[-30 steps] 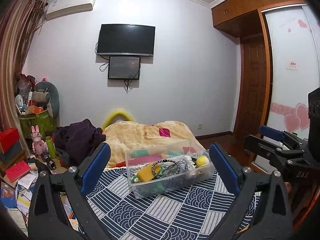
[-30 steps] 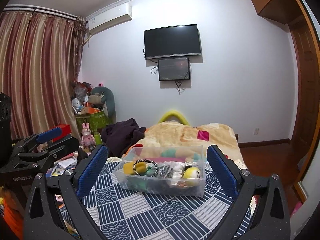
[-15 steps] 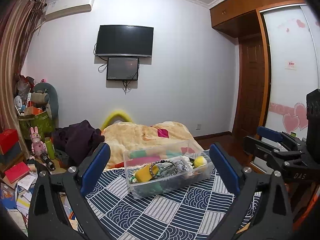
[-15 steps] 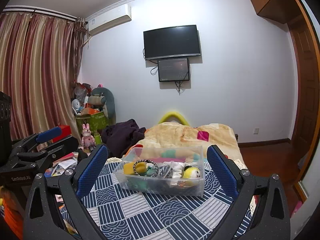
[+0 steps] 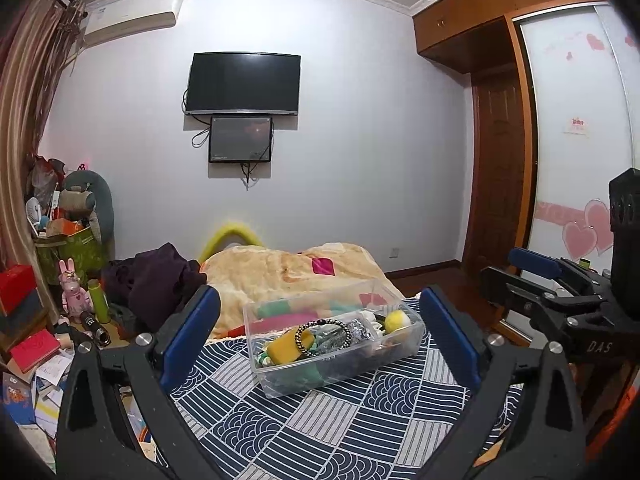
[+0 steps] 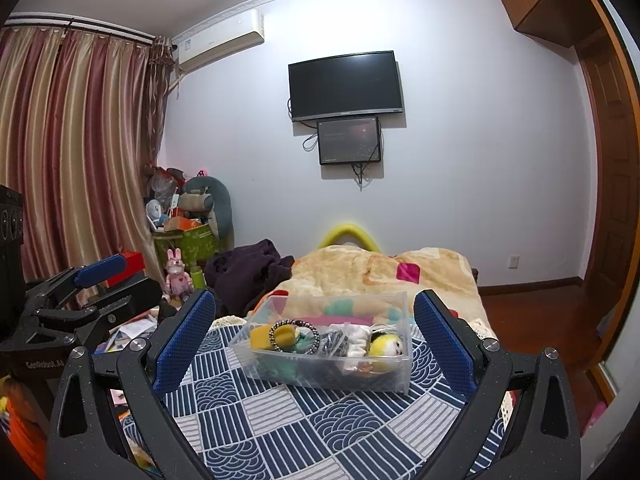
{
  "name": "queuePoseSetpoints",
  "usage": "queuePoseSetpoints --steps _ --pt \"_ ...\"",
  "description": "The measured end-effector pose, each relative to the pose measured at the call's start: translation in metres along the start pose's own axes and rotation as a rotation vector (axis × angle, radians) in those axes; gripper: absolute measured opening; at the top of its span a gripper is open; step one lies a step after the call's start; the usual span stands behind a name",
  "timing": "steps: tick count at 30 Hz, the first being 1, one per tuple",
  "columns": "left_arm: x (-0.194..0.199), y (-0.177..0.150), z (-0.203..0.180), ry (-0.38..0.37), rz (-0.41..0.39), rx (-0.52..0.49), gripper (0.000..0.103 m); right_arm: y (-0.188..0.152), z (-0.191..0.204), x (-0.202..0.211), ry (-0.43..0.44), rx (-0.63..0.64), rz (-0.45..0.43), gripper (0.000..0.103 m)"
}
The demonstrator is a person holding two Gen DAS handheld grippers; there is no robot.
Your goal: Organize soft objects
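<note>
We hold both tools wide open and empty: left tool (image 5: 320,332), right tool (image 6: 314,332). Each faces the clear box (image 5: 340,372) of soft things on the bed (image 5: 320,432).

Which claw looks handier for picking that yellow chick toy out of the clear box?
Probably the right claw: the chick toy lies at the right end of the box, nearer the right claw's side. Both claws hang open and empty.

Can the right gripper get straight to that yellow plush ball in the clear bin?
Probably yes. The right gripper is open and empty, the clear plastic bin has no lid, and the yellow plush ball lies on top at its right end. Only the white cloth item crowds it.
</note>
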State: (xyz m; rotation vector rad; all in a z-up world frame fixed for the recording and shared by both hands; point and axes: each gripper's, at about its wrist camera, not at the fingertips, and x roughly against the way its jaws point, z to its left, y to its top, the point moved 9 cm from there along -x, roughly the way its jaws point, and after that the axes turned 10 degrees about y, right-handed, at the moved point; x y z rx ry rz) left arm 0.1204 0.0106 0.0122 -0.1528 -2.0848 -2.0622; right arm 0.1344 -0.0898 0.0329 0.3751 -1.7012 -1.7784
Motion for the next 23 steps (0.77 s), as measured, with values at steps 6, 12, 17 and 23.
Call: queuePoseSetpoints --steps 6,12,17,23 --pt "0.0036 -0.0005 -0.0041 0.012 -0.017 -0.017 0.103 -0.0009 -0.0010 -0.0004 0.001 -0.004 0.001 0.100" --pt "0.0024 -0.0023 -0.0045 0.006 -0.008 -0.010 0.103 -0.0012 -0.0001 -0.0014 0.002 -0.003 0.002 0.100" --pt "0.0006 -0.0038 -0.0033 0.003 0.001 -0.001 0.103 -0.0033 -0.0014 -0.0032 0.003 -0.008 0.007 0.100" --pt "-0.0043 -0.0073 -0.0029 -0.015 0.029 0.020 0.103 -0.0072 -0.0006 -0.0048 0.006 -0.009 0.017 0.100"
